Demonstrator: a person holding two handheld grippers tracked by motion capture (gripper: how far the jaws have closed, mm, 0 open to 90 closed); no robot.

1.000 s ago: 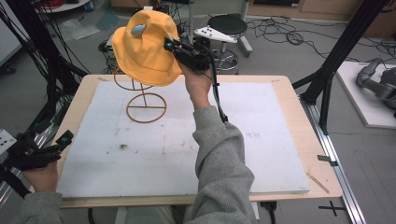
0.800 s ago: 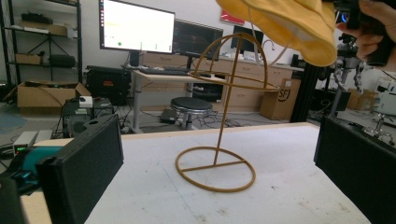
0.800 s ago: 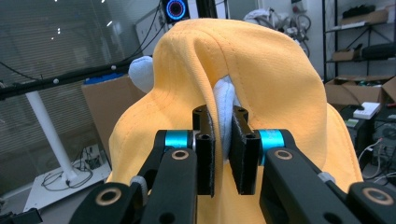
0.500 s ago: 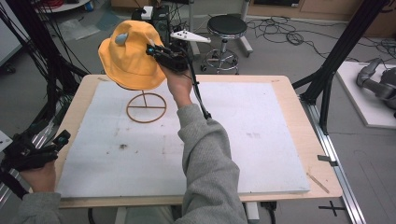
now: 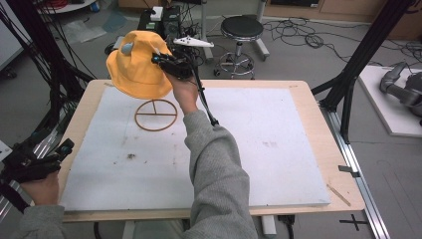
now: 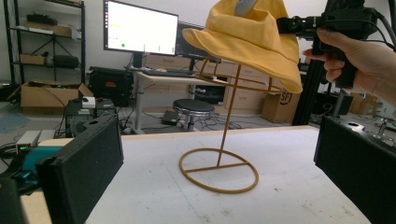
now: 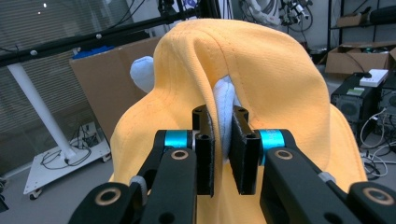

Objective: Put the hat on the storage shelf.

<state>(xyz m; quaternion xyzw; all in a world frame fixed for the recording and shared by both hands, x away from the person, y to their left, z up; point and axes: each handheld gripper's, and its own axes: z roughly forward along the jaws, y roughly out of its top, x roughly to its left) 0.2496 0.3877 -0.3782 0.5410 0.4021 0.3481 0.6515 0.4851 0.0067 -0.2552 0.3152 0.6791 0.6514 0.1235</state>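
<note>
A yellow bucket hat point(image 5: 137, 67) with small pale-blue ears sits on top of a thin wire hat stand point(image 5: 156, 115) at the table's far left. My right gripper point(image 5: 160, 59) is shut on the hat's crown, pinching a fold with one pale ear point(image 7: 223, 114) between its jaws. From the left gripper view the hat point(image 6: 250, 37) hangs over the stand's upper ring, and the stand's round base point(image 6: 219, 170) rests on the white board. My left gripper point(image 5: 63, 148) is held at the table's near left edge, open with nothing between its jaws.
A white board point(image 5: 278, 149) covers the wooden table point(image 5: 318, 122). A black stool point(image 5: 241, 29) stands beyond the far edge. Black frame posts point(image 5: 358, 59) rise at the right and left of the table.
My right gripper has carried the hat to the left and slightly down, over the top of the wire stand. The left gripper has stayed in place.
</note>
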